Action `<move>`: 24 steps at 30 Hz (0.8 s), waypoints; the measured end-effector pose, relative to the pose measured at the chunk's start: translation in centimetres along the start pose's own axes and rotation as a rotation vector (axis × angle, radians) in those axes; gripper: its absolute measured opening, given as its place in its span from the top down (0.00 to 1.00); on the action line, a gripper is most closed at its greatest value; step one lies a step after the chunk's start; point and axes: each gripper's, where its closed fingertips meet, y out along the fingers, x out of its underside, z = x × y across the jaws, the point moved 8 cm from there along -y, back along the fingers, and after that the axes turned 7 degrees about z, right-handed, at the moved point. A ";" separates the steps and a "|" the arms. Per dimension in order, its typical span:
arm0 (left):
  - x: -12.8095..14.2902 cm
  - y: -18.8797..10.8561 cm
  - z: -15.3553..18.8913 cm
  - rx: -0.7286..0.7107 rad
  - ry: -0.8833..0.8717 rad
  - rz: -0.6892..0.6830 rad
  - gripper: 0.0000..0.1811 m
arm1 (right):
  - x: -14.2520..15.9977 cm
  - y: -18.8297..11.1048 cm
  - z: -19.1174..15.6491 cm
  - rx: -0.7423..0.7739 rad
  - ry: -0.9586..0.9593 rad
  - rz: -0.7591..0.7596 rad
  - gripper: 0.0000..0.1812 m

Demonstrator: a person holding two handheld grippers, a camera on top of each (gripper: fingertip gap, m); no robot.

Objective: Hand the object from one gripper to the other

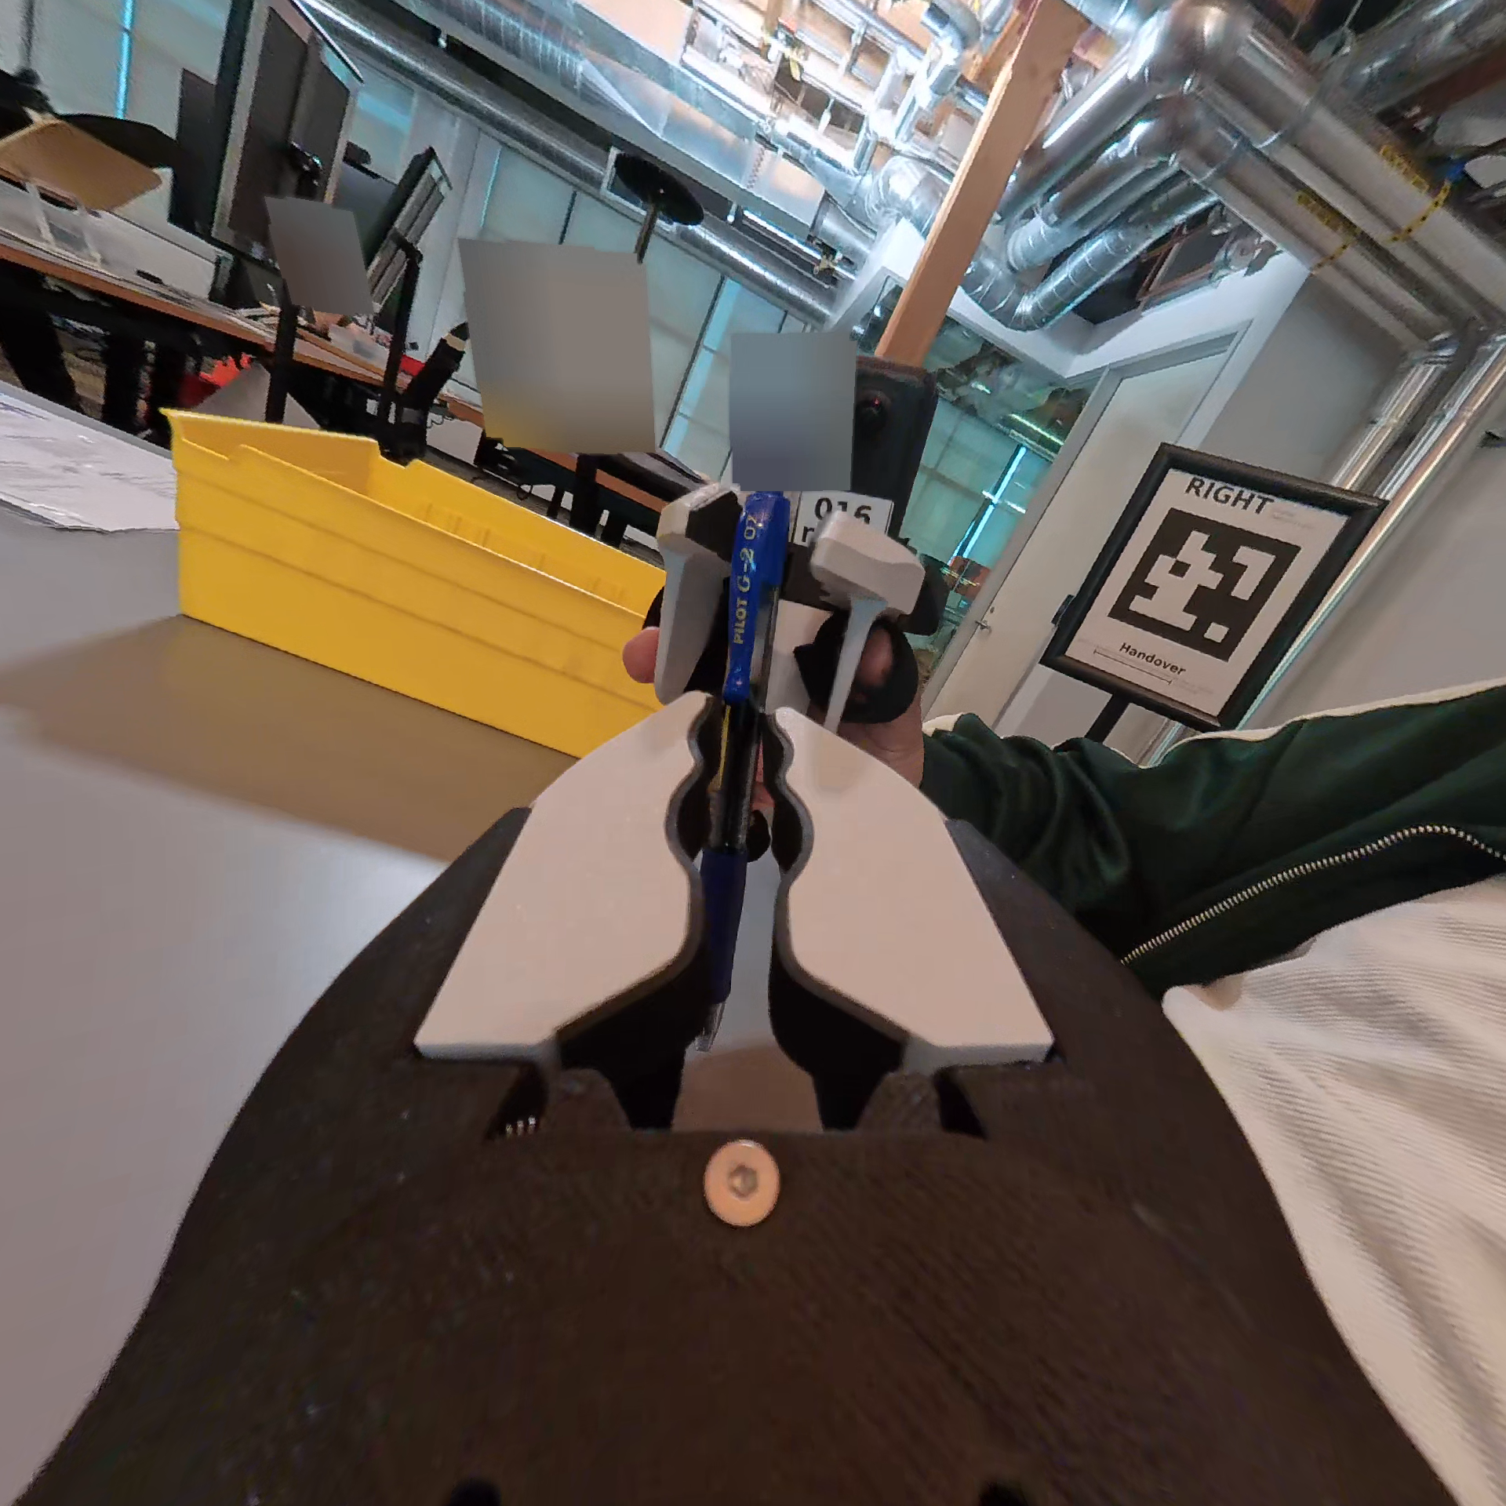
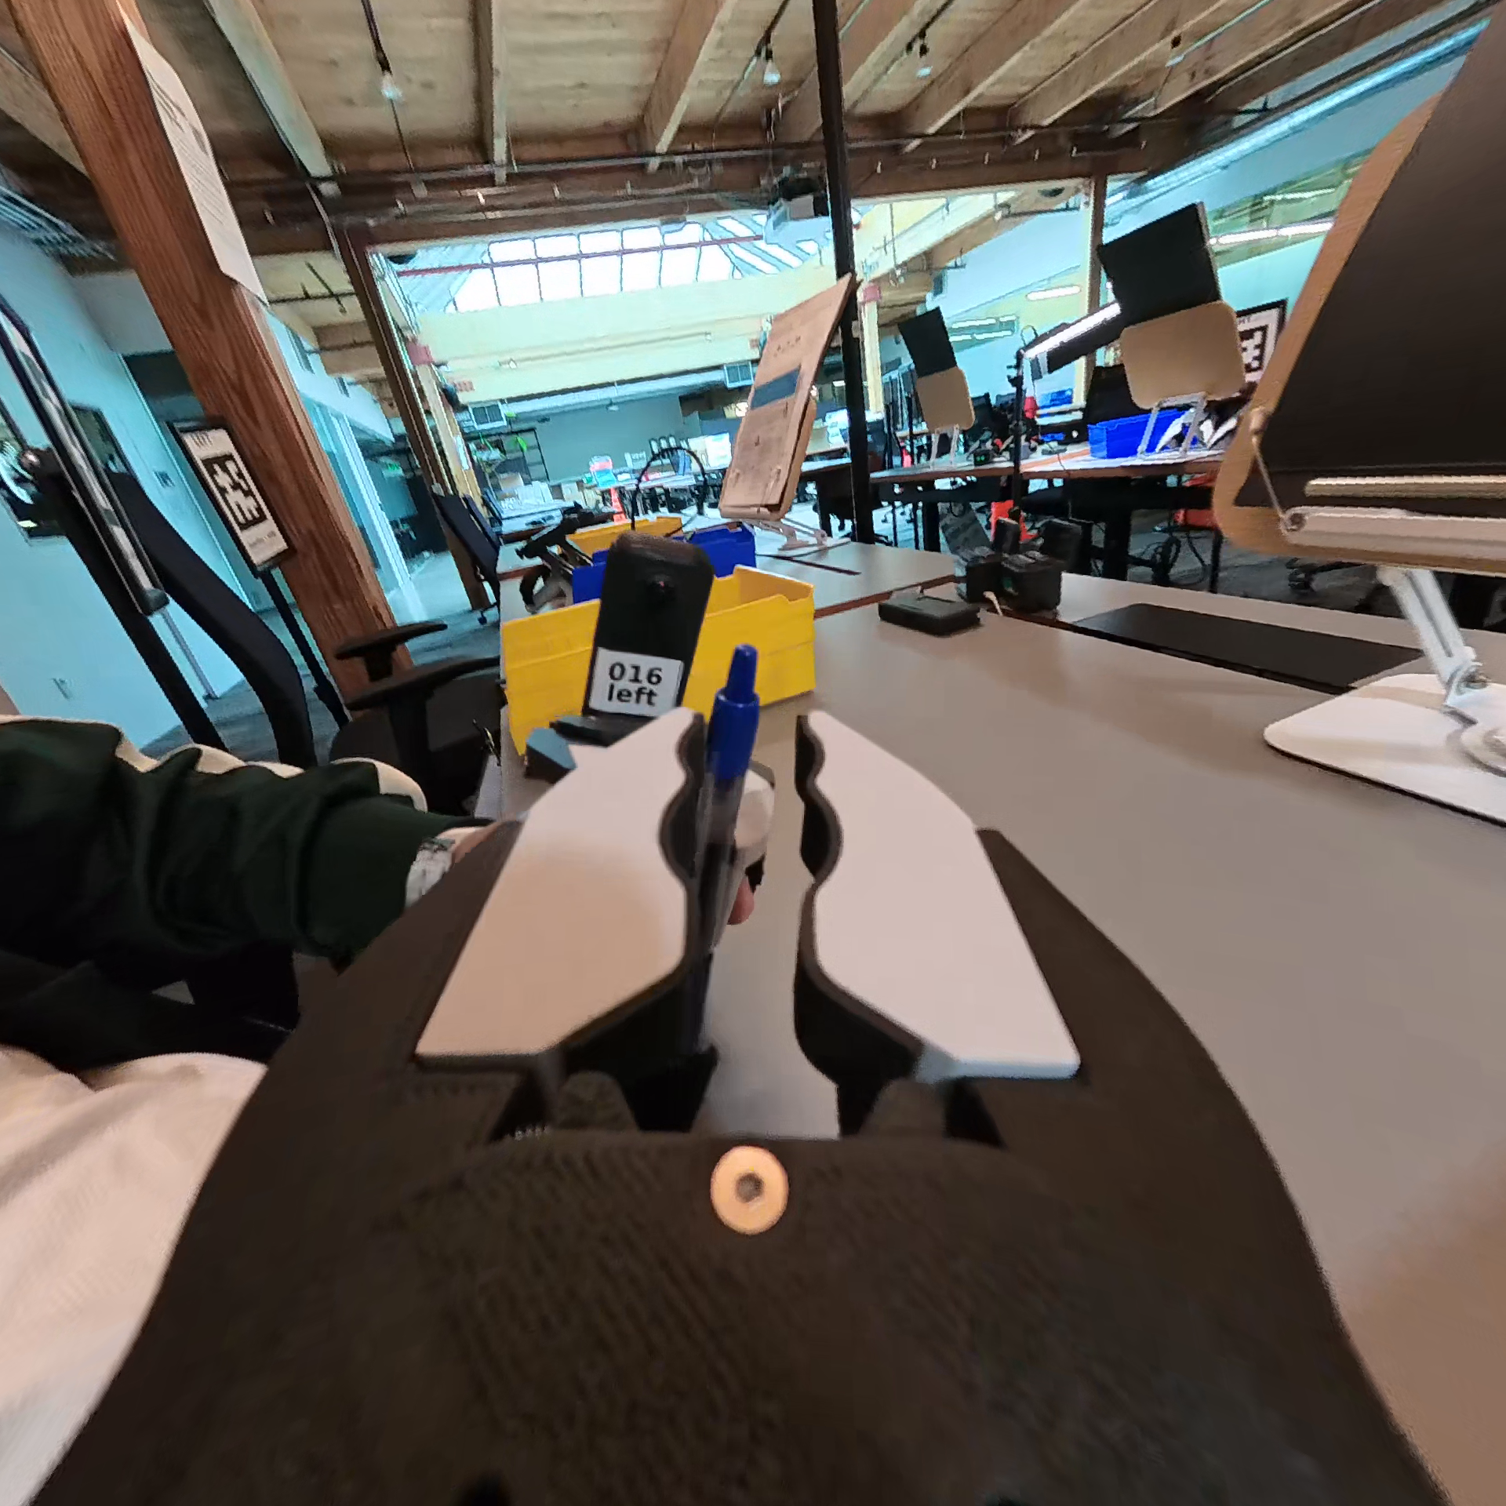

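**Pen pinched by left tongs, right tongs spread around it**

Left gripper (image 1: pixel 740 717): white fingers closed in on the blue pen (image 1: pixel 754 603), clamping its dark grip section; tip end runs back between the fingers toward the camera. The pen's upper barrel and clip end stick out past the fingertips into the right gripper (image 1: pixel 766 627), which faces it, fingers apart on either side.

Right gripper (image 2: pixel 746 721) in its own view: fingers spread, clear gap between them. Pen (image 2: pixel 729 733) lies against the left-hand finger, not touching the other; blue cap end pokes up above the fingertips. So not clamped by the right.

Both held above a grey table (image 2: pixel 1100 815). Yellow bin (image 1: pixel 391 562) sits on the table behind the grippers. Dark green sleeve (image 1: pixel 1182 815) of the person on the right-gripper side. Framed marker sign (image 1: pixel 1206 587) on a stand farther back.
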 end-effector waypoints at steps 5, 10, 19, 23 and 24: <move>0.3 0.2 0.1 0.002 0.033 -0.017 0.96 | -0.1 0.2 -0.6 -0.012 -0.069 -0.027 0.93; 0.0 -0.1 -0.1 -0.019 0.063 -0.013 0.85 | -0.1 0.1 -0.6 -0.020 -0.119 -0.035 0.94; 0.0 -0.1 0.2 -0.018 0.182 -0.098 0.78 | -0.3 -0.5 -0.1 -0.081 -0.051 -0.024 0.94; -0.1 -0.1 0.7 -0.033 0.291 -0.129 0.78 | 0.0 -0.4 -0.1 -0.108 -0.032 -0.044 0.94; -0.2 -0.1 0.8 -0.032 0.310 -0.129 0.79 | 0.1 -0.3 -0.2 -0.117 -0.029 -0.052 0.94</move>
